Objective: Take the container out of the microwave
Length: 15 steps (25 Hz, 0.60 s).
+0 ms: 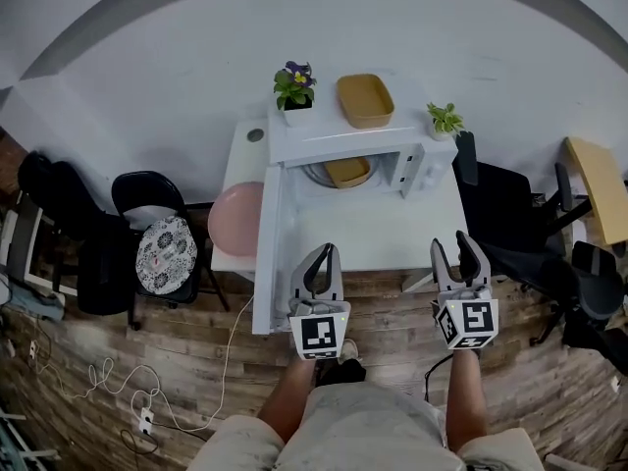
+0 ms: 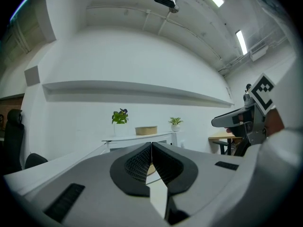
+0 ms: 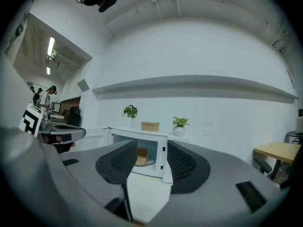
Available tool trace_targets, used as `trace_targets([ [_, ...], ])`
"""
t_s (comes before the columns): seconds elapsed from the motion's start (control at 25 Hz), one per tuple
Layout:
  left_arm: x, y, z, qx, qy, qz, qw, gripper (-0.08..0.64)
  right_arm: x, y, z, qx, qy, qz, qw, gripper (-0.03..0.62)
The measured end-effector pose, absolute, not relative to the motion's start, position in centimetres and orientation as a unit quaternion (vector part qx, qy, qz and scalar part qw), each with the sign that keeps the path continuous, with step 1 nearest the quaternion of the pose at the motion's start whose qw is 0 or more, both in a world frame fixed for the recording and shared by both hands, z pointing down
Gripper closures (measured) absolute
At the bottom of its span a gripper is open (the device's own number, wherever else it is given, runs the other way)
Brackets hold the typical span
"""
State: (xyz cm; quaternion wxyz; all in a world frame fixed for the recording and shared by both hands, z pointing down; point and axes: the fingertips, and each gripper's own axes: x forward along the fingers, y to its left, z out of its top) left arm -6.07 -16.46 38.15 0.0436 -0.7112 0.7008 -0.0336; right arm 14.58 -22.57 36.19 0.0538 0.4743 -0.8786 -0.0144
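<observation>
Two grippers: the left gripper and the right gripper were held side by side at the near edge of the table, both short of the microwave.
Left jaws: pressed together, nothing between them (the pads met tip to tip in that gripper's own view).
Right jaws: spread wide and empty, framing the oven's mouth.
Container: tan, inside the open cavity, well apart from both grippers.
Door: swung out to the left, its free edge past the table's front edge, just beside the left gripper.
Open room: bare white tabletop ran from the oven's mouth to the front edge.
Oven top: a second tan container sat between a flowering plant and a small green plant.
Flanks: a black chair stood near the table's right edge; a pink round object lay left of the door.
</observation>
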Motion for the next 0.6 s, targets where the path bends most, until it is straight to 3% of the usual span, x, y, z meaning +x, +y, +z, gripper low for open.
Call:
trace_targets([
  [0.6,-9.6,-23.2,40.0,-0.717,0.695,-0.045,0.039,0.551,9.2,-29.0,37.1,0.461,-0.885,-0.019,0.061,0.394],
])
